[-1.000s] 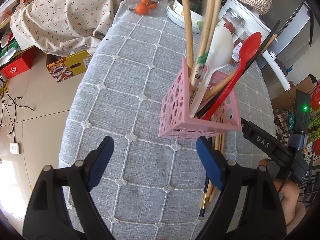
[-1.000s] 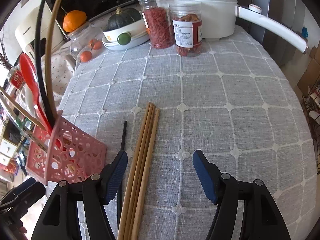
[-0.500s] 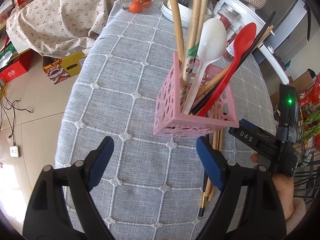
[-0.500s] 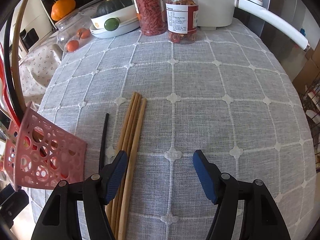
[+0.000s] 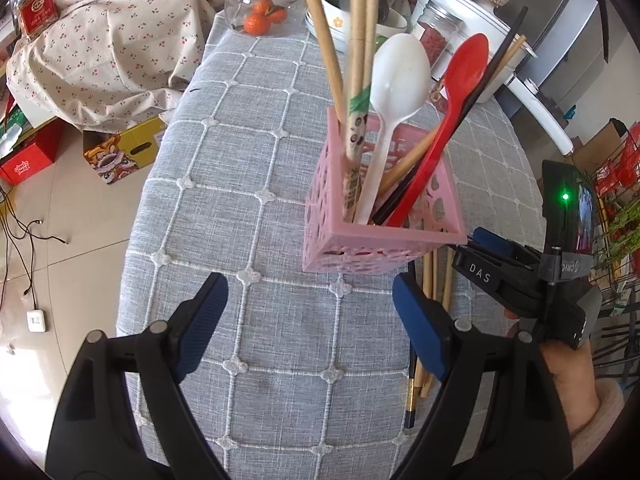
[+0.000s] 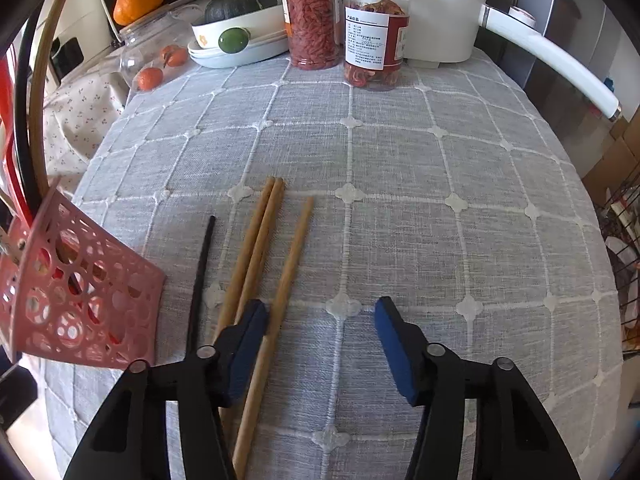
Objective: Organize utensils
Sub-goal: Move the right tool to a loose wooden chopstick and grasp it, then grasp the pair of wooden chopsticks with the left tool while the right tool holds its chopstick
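Note:
A pink perforated holder (image 5: 380,216) stands on the grey checked tablecloth (image 5: 248,184), holding a white spoon (image 5: 396,76), a red spoon (image 5: 460,80) and several chopsticks. My left gripper (image 5: 310,320) hangs open just in front of it, holding nothing. In the right wrist view the holder (image 6: 72,288) is at the left, and a black chopstick (image 6: 202,272) and a pair of wooden chopsticks (image 6: 252,256) lie beside it. My right gripper (image 6: 320,344) is closing. A single wooden chopstick (image 6: 292,264) lies between its jaws by the left pad, not pinched.
Two jars of red dried goods (image 6: 312,20) (image 6: 374,40), a white pot (image 6: 440,12) with a long handle, a bowl with a squash (image 6: 236,28) and a clear jar of oranges (image 6: 156,60) line the far edge. A floral cloth (image 5: 100,52) and boxes (image 5: 124,152) lie left of the table.
The right gripper's jaws have narrowed and come lower over the wooden chopsticks. One chopstick now lies apart, to the right of the others. The left gripper stays open.

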`<state>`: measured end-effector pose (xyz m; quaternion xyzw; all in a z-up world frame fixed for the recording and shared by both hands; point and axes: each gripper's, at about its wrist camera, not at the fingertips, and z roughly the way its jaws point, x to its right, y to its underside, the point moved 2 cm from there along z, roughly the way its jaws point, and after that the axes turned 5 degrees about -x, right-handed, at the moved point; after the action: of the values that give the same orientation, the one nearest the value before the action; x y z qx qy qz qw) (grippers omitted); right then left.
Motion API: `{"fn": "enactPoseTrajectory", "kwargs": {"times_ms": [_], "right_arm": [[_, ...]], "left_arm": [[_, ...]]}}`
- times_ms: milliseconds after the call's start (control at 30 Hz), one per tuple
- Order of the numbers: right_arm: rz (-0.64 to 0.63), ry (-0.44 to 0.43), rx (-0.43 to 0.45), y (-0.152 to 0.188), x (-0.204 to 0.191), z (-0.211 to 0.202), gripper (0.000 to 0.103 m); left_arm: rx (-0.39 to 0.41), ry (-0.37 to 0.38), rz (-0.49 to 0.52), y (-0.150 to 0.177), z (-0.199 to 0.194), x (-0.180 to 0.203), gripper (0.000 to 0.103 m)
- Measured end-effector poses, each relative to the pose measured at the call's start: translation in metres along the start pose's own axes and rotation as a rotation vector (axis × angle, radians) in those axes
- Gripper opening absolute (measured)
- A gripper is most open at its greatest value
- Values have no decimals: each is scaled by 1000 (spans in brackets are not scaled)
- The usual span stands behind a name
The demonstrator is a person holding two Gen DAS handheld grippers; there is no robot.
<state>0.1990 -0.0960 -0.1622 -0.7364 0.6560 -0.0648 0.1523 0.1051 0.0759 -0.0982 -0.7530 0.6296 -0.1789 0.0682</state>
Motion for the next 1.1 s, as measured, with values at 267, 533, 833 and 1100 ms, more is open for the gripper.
{"fn": "enactPoseTrajectory", "kwargs": {"times_ms": [267,533,833,1100], "right_arm": [[-43,-22,-47,8,13,-6,15],[42,-57,-96,24,62,-20,7],[135,-133,-83,43,120,-51,7],[207,-198,-100,58,161,-59,7]], "left_arm": [[13,-1,79,8,-6,16,84],[44,-10,269,23,-15,63,83],[4,-13,452,27,20,130,35],[-24,-58,359,5,68,136,31]]}}
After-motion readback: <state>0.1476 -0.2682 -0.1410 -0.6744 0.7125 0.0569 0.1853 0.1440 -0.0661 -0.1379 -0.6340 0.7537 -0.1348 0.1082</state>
